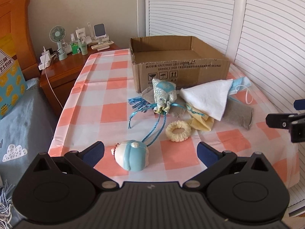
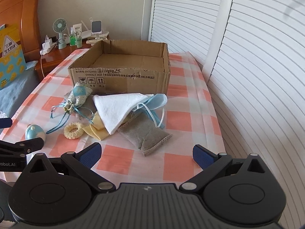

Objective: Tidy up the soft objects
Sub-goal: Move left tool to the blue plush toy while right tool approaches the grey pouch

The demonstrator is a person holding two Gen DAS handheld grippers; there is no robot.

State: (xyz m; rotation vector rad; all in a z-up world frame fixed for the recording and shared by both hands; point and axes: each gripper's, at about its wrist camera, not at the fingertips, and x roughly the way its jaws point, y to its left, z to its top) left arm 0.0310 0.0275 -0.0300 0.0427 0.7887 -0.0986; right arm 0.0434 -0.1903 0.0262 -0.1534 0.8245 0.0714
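Observation:
An open cardboard box [image 1: 181, 70] [image 2: 122, 76] stands at the back of the checked table. In front of it lie a patterned sachet with blue cords [image 1: 164, 95] [image 2: 78, 97], a white cloth [image 1: 207, 97] [image 2: 118, 108], a blue face mask [image 1: 241, 85] [image 2: 156, 101], a grey pouch [image 1: 238, 114] [image 2: 146, 135], a yellow cloth [image 1: 201, 123] [image 2: 97, 130] and a cream scrunchie [image 1: 178, 130] [image 2: 73, 130]. A blue-and-white squishy toy [image 1: 131, 157] [image 2: 35, 132] sits between the fingers of my open left gripper [image 1: 150, 154]. My right gripper [image 2: 146, 155] is open and holds nothing, just short of the grey pouch.
The table [image 1: 112, 95] wears a pink-and-white checked cover. A wooden nightstand [image 1: 63, 70] with a small fan [image 1: 58, 36], bottles and chargers stands at the back left. A bed [image 1: 17, 126] lies to the left. White louvred doors [image 2: 247, 57] run along the right.

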